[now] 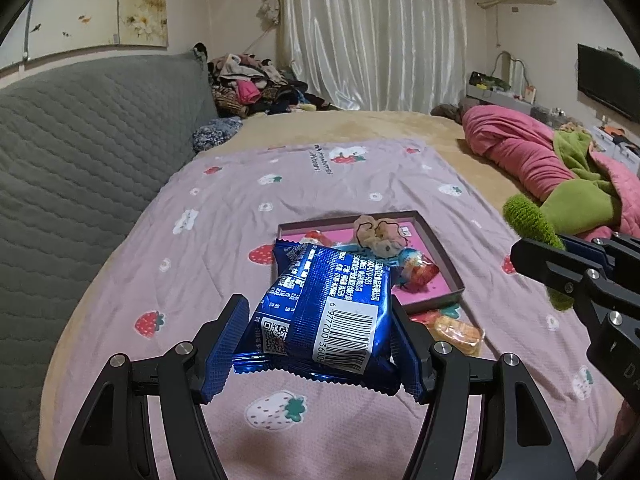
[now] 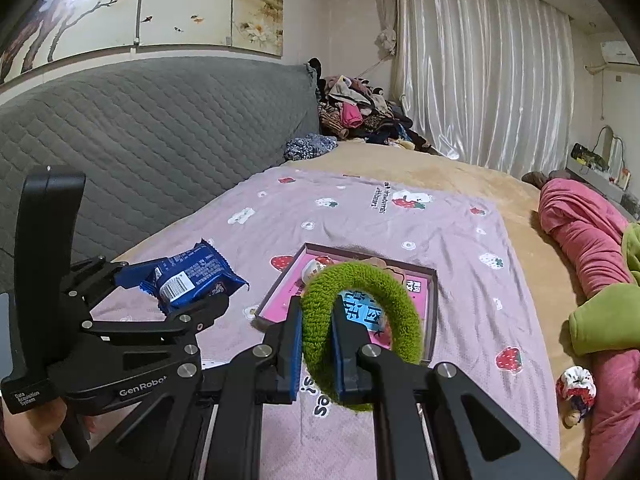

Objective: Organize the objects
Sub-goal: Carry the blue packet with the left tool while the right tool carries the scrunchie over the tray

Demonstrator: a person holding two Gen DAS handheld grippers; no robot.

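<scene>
My left gripper (image 1: 316, 340) is shut on a blue snack packet (image 1: 332, 312) and holds it above the pink strawberry sheet, just short of a shallow pink tray (image 1: 430, 240). The packet (image 2: 188, 276) and left gripper (image 2: 168, 292) also show in the right wrist view. My right gripper (image 2: 318, 344) is shut on a fuzzy green scrunchie (image 2: 400, 308), held over the near edge of the tray (image 2: 280, 292). The tray holds a beige scrunchie (image 1: 380, 234) and wrapped sweets (image 1: 420, 270).
An orange wrapped snack (image 1: 458, 332) lies on the sheet beside the tray's near corner. A grey quilted headboard (image 1: 80, 152) runs along the left. Pink and green bedding (image 1: 560, 168) is piled at the right. A small patterned scrunchie (image 2: 576, 388) lies near it.
</scene>
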